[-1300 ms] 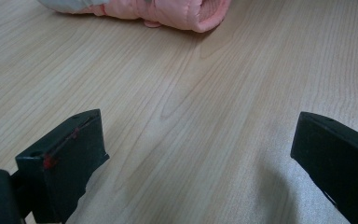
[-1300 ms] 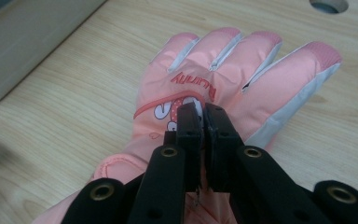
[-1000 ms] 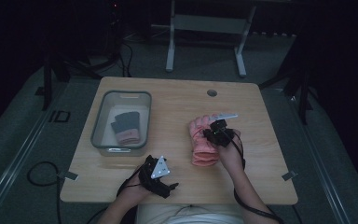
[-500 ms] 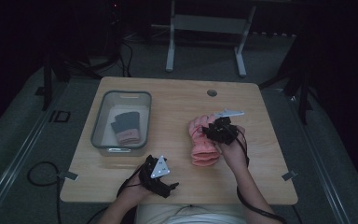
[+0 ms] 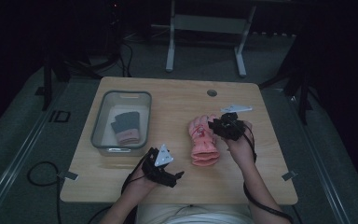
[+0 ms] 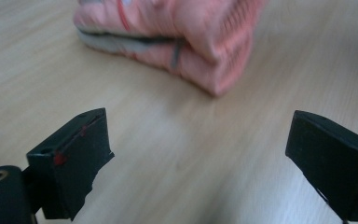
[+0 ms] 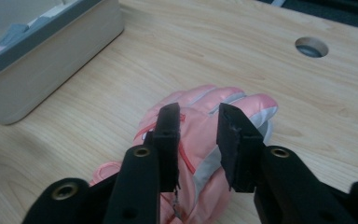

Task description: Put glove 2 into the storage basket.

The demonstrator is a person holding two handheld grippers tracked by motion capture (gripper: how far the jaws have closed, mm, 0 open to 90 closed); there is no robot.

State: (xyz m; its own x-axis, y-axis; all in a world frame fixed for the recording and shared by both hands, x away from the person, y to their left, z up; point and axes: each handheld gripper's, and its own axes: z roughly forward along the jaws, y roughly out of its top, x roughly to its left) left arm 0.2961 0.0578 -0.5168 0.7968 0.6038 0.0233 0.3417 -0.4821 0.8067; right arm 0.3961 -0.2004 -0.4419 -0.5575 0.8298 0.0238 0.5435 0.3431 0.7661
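Note:
A pink glove (image 5: pixel 204 142) lies flat on the wooden table (image 5: pixel 177 100), fingers pointing away from the person. My right gripper (image 5: pixel 214 125) hovers over the glove's (image 7: pixel 200 140) finger end. Its jaws stand a narrow gap apart and have just been closing, with nothing pinched between them (image 7: pixel 198 114). My left gripper (image 5: pixel 175 176) is near the front edge, left of the glove's cuff (image 6: pixel 186 42). Its jaws are wide open (image 6: pixel 198 126) and have just been closing a little, with only bare table between them.
A clear plastic bin (image 5: pixel 100 123) stands at the table's left and holds a grey and pink glove (image 5: pixel 127 127). Its wall (image 7: pixel 51 51) is to the left in the right gripper view. A round cable hole (image 5: pixel 212 93) sits near the far edge.
The right gripper has lifted slightly off the pink glove and its jaws have parted. The left hand has risen a little. The glove lies where it was.

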